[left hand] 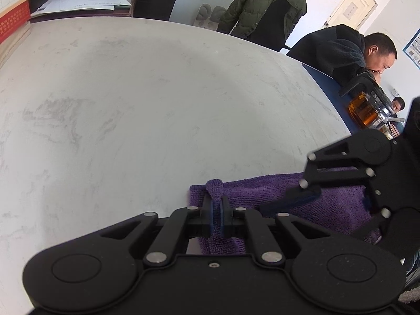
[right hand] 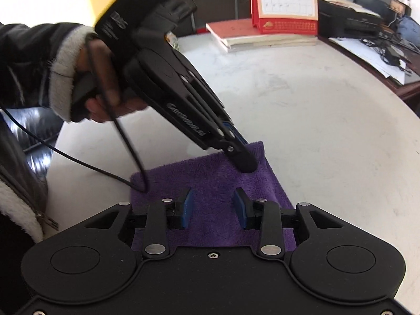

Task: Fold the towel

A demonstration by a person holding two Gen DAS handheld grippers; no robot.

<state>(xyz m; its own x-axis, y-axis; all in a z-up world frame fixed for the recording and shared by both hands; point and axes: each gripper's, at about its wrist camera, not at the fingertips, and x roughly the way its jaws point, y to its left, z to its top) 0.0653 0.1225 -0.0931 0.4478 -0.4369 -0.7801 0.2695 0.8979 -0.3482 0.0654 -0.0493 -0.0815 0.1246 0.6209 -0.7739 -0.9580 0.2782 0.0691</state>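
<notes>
A purple towel (left hand: 328, 204) (right hand: 210, 173) lies folded small on the pale grey round table (left hand: 131, 105) (right hand: 328, 131). My left gripper (left hand: 216, 204) is shut on the towel, pinching up a ridge of cloth near its far left corner. From the right wrist view, the left gripper (right hand: 244, 162) comes down from the upper left, held by a hand (right hand: 105, 105), with its tips on the towel's far edge. My right gripper (right hand: 214, 199) hovers over the near part of the towel. Its blue pads (right hand: 187, 202) stand apart and grip nothing.
A glass teapot of amber tea (left hand: 367, 110) stands at the table's right edge, with a seated person (left hand: 341, 52) behind it. A desk calendar (right hand: 284, 2), books (right hand: 236, 34) and a printer (right hand: 349, 18) line the far side. A black cable (right hand: 105, 168) trails onto the towel.
</notes>
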